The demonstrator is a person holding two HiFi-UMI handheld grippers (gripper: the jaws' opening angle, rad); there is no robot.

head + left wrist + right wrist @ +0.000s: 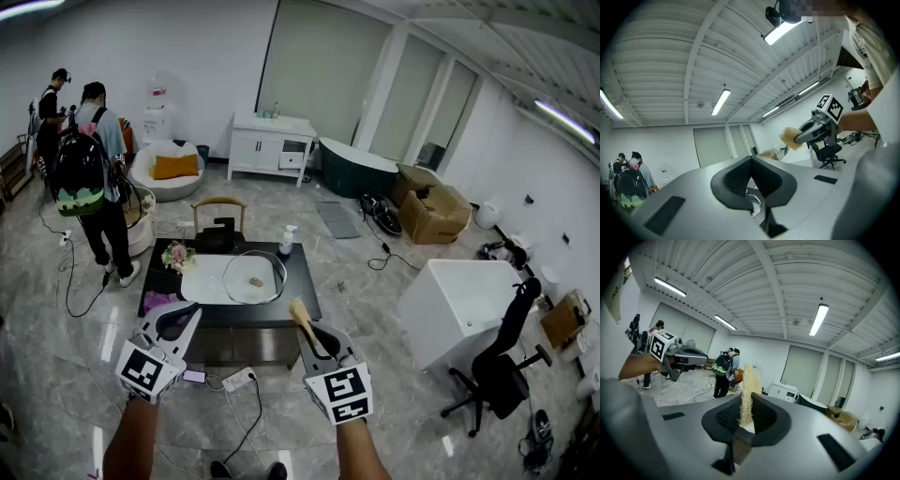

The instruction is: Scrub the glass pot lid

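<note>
At far left two people (89, 178) stand well away from the work, one wearing a backpack. On the dark table (300, 295), a bunch of flowers (176, 255) sits at the left end beside a white mat (208, 279). The left claw (178, 319) hangs in front of the table, clenched on nothing, its pads meeting with no object between them. The glass pot lid (253, 275) lies flat on the mat near the table's middle, well apart from both claws, with a pump bottle (285, 242) just behind it. The right claw (317, 336) is clamped on a brush (300, 311), bristles up and tipped toward the table. The likely trouble is that the lid is loose on a smooth mat and nothing steadies it: a hard stroke could skid it into the bottle or toward the table edge, and glass chips easily. The brush, pinched narrowly, may also twist under pressure. No brand or wording is legible; the bottle's label is too small, and the marker cubes (339, 394) carry only black-and-white patterns.
</note>
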